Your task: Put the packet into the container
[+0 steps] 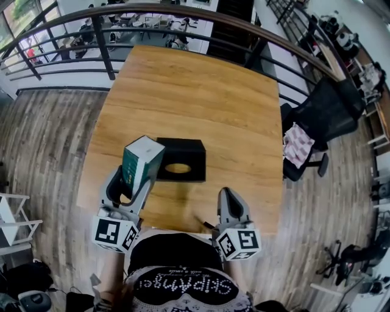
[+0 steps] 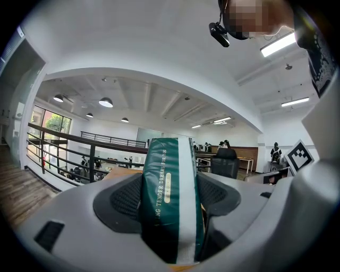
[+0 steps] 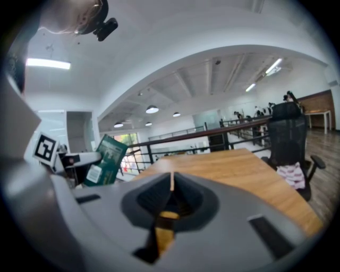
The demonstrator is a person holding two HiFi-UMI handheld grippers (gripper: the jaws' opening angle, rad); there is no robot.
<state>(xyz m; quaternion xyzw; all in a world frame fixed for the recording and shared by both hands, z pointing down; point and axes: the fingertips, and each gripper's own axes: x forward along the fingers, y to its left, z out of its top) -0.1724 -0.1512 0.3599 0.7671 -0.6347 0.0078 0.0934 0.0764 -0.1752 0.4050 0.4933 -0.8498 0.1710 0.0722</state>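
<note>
A green and white packet (image 1: 142,163) is held upright in my left gripper (image 1: 129,183), raised above the near left part of the wooden table (image 1: 195,103). In the left gripper view the packet (image 2: 171,196) fills the gap between both pads, and the jaws press its sides. The black container (image 1: 181,159) with an oval opening on top lies on the table just right of the packet. My right gripper (image 1: 228,210) hovers over the near table edge, its jaws shut together with nothing between them. The right gripper view shows the packet (image 3: 105,161) off to the left.
A black railing (image 1: 183,18) curves round the far side of the table. A black office chair (image 1: 323,122) with a patterned cloth (image 1: 297,145) on it stands to the right. Wood plank floor surrounds the table.
</note>
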